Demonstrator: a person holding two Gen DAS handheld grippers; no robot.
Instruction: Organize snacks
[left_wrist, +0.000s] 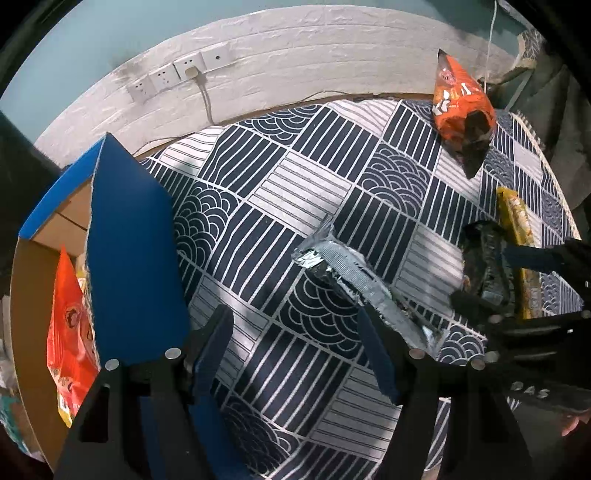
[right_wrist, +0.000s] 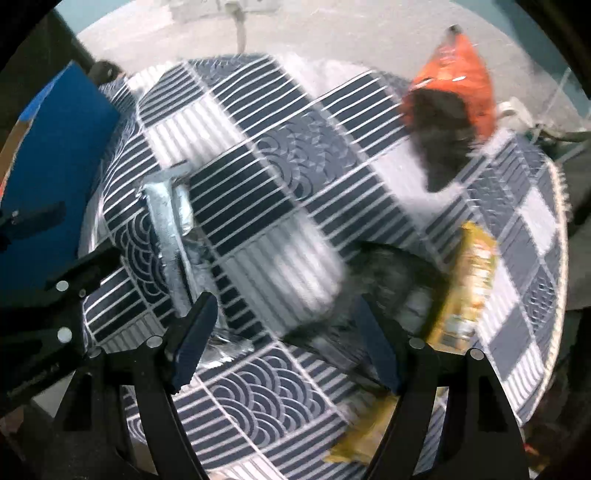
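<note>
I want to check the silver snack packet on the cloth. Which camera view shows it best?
The left wrist view. There the silver packet lies sharp on the patterned cloth, its crimped seam clear, only its near end hidden behind the left claw. In the right wrist view the packet is smeared by motion blur.

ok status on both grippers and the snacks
Left gripper and right gripper open, empty. Silver foil snack packet loose on patterned cloth. Nothing blocking.
</note>
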